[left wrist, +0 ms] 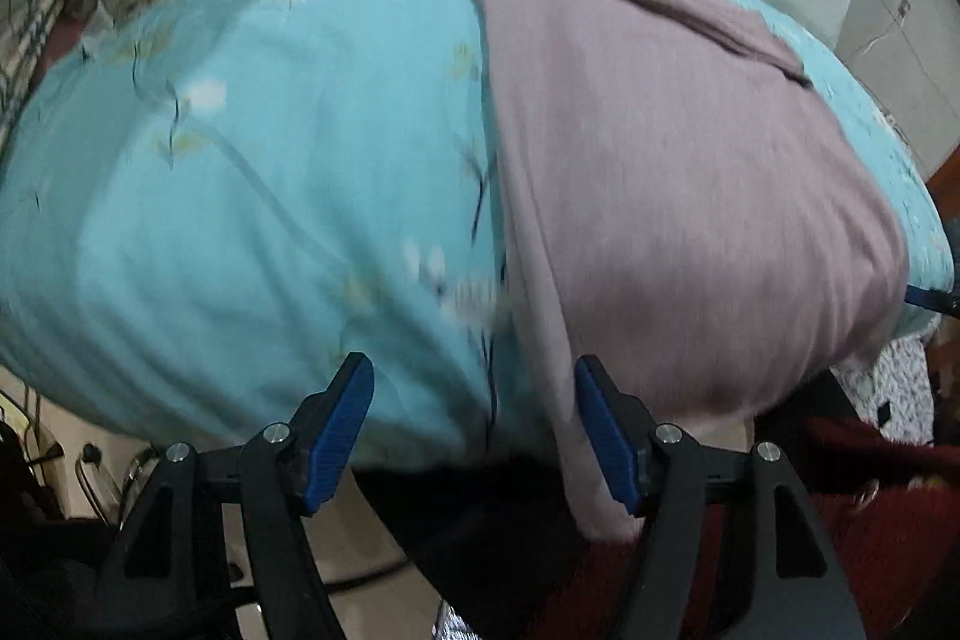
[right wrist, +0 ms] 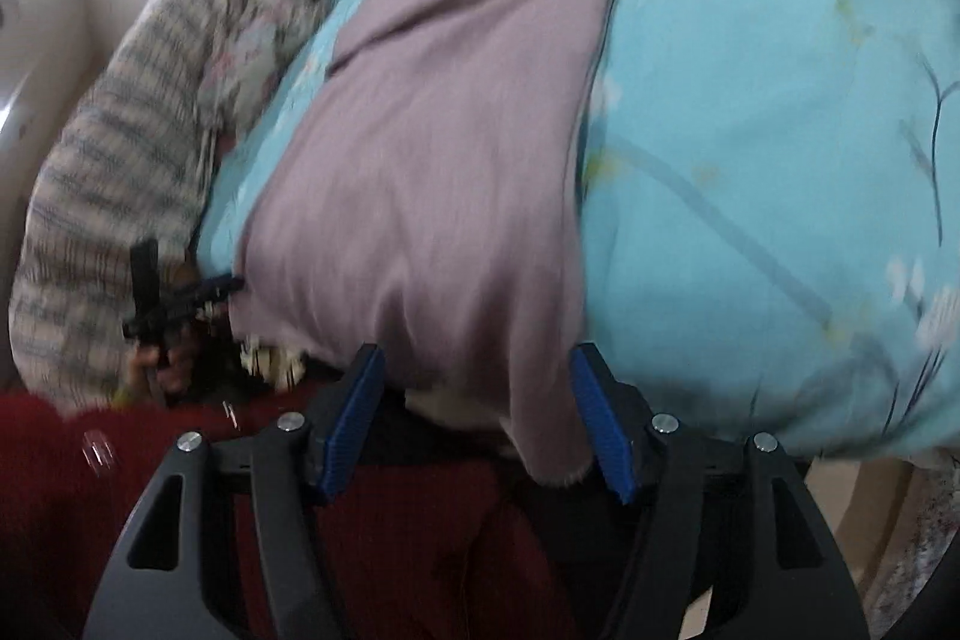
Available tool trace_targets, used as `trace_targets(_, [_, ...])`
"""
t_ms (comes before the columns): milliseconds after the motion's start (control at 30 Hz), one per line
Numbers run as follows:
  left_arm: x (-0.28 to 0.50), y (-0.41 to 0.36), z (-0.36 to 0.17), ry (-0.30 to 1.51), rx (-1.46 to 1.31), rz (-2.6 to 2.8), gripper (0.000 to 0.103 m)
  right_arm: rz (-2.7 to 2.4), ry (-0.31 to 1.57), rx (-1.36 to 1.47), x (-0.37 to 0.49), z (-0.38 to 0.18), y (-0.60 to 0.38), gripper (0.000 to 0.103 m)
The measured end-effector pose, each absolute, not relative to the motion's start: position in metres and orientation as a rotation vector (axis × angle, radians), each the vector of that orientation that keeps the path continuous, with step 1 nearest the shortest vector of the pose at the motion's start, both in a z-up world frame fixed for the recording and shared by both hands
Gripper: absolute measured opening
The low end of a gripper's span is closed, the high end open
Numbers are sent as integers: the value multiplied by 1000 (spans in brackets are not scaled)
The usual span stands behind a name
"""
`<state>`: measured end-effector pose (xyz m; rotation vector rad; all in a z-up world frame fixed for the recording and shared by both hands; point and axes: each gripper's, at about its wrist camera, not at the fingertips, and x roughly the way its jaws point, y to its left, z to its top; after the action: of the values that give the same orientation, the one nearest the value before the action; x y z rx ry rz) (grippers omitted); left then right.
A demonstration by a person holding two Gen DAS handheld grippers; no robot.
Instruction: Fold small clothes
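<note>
Turquoise floral bedspread (left wrist: 240, 190) under mauve garment (left wrist: 660, 190), left tool (left wrist: 474, 430) and right tool (right wrist: 477, 418) both agape, empty.

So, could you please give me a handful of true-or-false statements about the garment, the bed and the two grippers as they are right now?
1. The mauve garment lies on a turquoise floral bedspread. True.
2. The right gripper is clamped shut on the garment. False: its jaws stand apart, with the hanging hem between the pads but not pinched.
3. The left gripper holds a folded towel. False: it is open and holds nothing.
4. Part of the garment hangs over the near edge of the bed. True.
5. The garment is folded into a small square. False: it lies spread out lengthwise.
</note>
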<state>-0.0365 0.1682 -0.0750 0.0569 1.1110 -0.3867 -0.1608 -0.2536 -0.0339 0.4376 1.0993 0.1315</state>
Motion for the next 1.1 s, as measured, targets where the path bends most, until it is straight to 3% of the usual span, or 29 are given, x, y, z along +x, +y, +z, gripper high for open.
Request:
trace_targets(333, [-40, 139, -80, 1124, 71, -505, 67, 100, 1114, 414, -159, -59, -258, 65])
trace_targets(367, [-41, 136, -82, 1129, 86, -523, 66, 115, 1105, 405, -158, -61, -253, 61])
trace_targets(400, [-42, 133, -83, 1125, 108, -535, 62, 134, 1095, 391, -157, -61, -249, 56])
trace_targets(467, [-42, 129, -84, 1120, 148, -546, 51, 144, 1087, 368, -156, -63, -245, 34])
trace_targets(667, [-35, 140, -86, 1144, 118, -608, 36, 118, 1139, 354, -157, -81, -248, 32])
trace_targets(700, [-34, 142, -86, 1148, 109, -624, 23, 126, 1143, 347, -157, -82, -245, 31])
trace_targets(733, [-34, 144, -86, 1154, 96, -645, 11, 133, 1140, 343, -158, -81, -244, 23])
trace_targets(767, [-34, 146, -87, 1160, 85, -660, 9, 149, 1129, 352, -159, -78, -242, 8])
trace_targets(1100, [-44, 177, -55, 1045, -92, -736, 4, 320, 926, 487, -171, -27, -234, 8])
